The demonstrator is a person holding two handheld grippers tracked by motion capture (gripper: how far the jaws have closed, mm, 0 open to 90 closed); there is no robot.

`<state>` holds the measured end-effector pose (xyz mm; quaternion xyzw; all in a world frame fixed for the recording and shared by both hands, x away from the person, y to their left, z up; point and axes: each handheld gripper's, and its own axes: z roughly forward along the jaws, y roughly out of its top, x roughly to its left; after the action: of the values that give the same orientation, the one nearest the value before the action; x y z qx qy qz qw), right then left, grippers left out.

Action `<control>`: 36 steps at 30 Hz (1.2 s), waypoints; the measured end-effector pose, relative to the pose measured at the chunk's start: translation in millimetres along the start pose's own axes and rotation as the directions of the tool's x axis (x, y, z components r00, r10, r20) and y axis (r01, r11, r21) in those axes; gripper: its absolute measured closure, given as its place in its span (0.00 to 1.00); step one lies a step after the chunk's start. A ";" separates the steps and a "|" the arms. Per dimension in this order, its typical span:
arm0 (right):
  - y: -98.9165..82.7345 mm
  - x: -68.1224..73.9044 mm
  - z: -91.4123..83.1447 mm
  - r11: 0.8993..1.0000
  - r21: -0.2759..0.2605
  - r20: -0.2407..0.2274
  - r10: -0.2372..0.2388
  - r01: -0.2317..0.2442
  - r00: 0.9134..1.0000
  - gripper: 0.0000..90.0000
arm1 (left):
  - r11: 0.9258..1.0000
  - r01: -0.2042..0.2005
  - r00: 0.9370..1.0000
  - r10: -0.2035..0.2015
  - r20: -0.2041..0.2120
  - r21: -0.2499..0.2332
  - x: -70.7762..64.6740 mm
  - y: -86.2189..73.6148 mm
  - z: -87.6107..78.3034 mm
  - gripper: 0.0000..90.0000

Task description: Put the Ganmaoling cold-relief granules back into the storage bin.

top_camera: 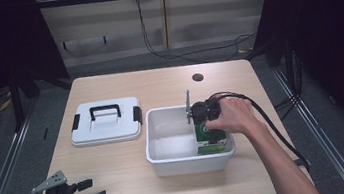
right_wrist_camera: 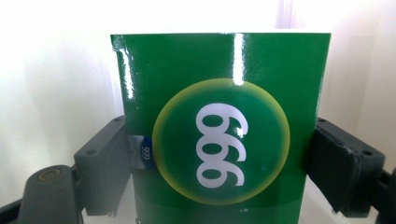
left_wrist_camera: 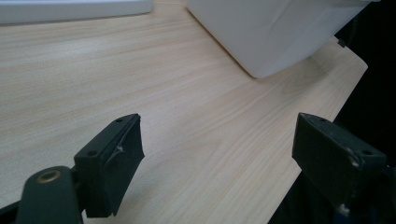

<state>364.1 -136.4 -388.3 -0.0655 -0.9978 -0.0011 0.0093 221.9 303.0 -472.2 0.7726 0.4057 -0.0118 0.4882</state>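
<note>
At the near left corner of the tabletop (top_camera: 119, 174), the left gripper (top_camera: 88, 193) rests in the person's hand, its jaws spread wide with nothing between them. Farther back lies a white lid (top_camera: 106, 121) with a black handle and side clips. Just right of it stands the white bin (top_camera: 168, 164). Inside the bin's right end, the right gripper (right_wrist_camera: 219, 154) clamps a green box (right_wrist_camera: 219, 93) marked 999, one jaw pressed against each side.
</note>
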 end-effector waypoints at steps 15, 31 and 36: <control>3.0 -4.3 23.0 0.999 0.029 -0.014 0.027 -0.027 1.000 0.16 | 1.000 0.000 1.000 0.000 -0.001 -0.002 0.2 -0.1 -0.3 0.18; 5.0 -3.8 28.8 0.999 0.050 -0.015 -0.005 0.006 1.000 0.14 | 1.000 0.002 1.000 -0.002 -0.002 0.003 0.5 0.1 0.1 0.18; 4.8 -3.0 28.9 0.998 0.061 -0.014 -0.017 0.018 1.000 0.13 | 1.000 0.001 1.000 -0.001 -0.001 0.001 1.0 0.0 -0.1 0.18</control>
<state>367.2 -131.9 -417.2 -0.0566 -0.9978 0.0288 0.0182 222.6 303.7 -472.5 0.7726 0.4062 -0.0119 0.4878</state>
